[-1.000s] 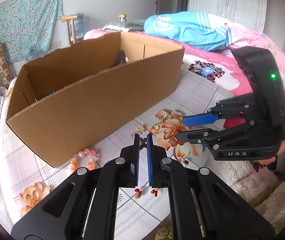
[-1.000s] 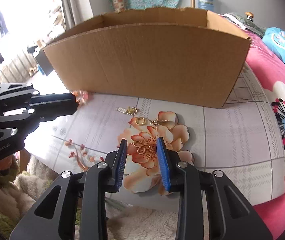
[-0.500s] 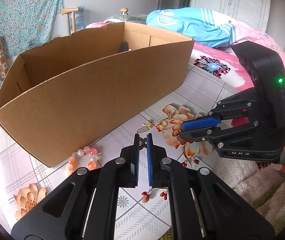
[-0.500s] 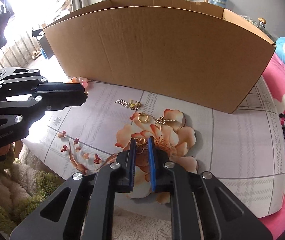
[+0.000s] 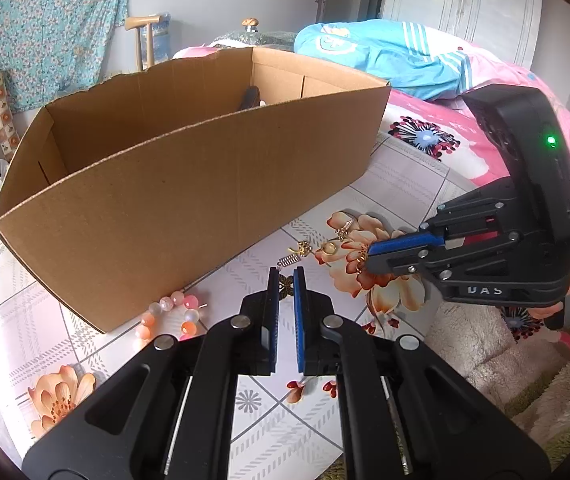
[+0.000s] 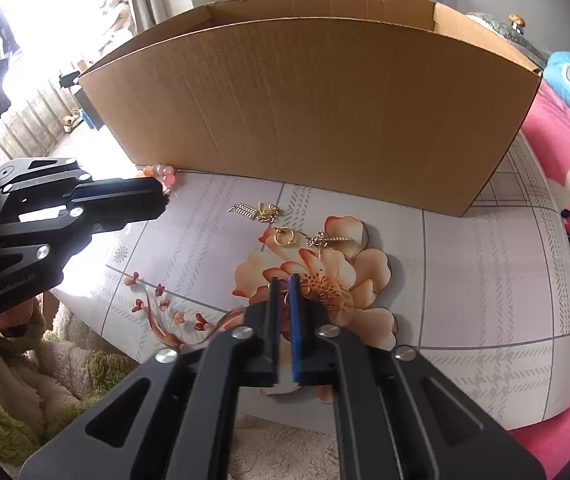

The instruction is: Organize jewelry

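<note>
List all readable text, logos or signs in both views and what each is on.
"DAS" or "UAS", first letter unclear: white print on the body of the right tongs, left wrist view.
Small white print on the side of the left tongs, right wrist view: starts like "Gen", rest too blurred to read.
Green LED lit on the right tongs' housing: a light, no text.
Box: no print visible.
Blue cloth: round emblem, not legible.

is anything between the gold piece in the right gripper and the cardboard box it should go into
Only the box's own front wall. The right gripper pinches a small gold piece low over the table, so it must rise above the rim. Loose on the table between lie a gold ring and chains.
</note>
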Demonstrator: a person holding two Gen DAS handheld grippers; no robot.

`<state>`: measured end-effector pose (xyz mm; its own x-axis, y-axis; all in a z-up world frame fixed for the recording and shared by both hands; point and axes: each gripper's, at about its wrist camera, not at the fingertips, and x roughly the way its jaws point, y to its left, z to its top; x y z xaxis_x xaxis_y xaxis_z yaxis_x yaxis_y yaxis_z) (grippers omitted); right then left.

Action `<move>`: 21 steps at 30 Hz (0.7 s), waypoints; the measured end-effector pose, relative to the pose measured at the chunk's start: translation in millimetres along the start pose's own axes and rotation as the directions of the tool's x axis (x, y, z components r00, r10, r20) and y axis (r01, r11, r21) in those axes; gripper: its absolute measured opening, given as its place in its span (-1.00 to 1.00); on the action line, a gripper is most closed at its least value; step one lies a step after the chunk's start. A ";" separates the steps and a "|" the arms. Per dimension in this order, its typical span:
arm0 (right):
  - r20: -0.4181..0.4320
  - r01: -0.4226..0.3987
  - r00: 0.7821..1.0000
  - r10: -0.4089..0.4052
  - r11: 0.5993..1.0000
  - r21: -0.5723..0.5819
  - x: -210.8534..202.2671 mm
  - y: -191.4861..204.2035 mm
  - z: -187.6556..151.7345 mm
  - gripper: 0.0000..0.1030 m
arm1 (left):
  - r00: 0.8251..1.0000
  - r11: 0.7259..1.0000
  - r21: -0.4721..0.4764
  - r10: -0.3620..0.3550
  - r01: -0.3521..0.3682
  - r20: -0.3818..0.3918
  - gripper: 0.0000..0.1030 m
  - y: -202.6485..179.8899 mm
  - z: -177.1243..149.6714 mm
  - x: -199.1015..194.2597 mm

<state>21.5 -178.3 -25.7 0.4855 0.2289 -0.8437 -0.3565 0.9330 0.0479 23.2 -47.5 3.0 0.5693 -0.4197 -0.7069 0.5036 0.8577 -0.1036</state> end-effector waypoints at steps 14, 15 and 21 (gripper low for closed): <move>0.040 0.168 0.984 -0.174 0.978 0.123 5.6 22.2 0.1 -0.42 | 1.000 1.000 -0.012 -0.008 0.008 0.009 -0.88 10.2 -5.6 -4.3; 0.037 0.171 0.984 -0.176 0.978 0.122 6.5 25.9 1.6 -0.42 | 1.000 1.000 -0.015 -0.010 0.010 0.010 -0.88 10.9 -5.8 -4.2; 0.021 0.169 0.985 -0.172 0.979 0.111 13.7 43.3 2.0 -0.61 | 1.000 0.999 -0.026 -0.019 0.019 0.009 -0.88 11.6 -6.4 -1.3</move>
<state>14.3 -134.2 -34.1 0.5564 0.0707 -0.8279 -0.1785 0.9833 -0.0360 24.1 -35.1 -1.8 0.5653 -0.4382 -0.6988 0.4972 0.8570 -0.1352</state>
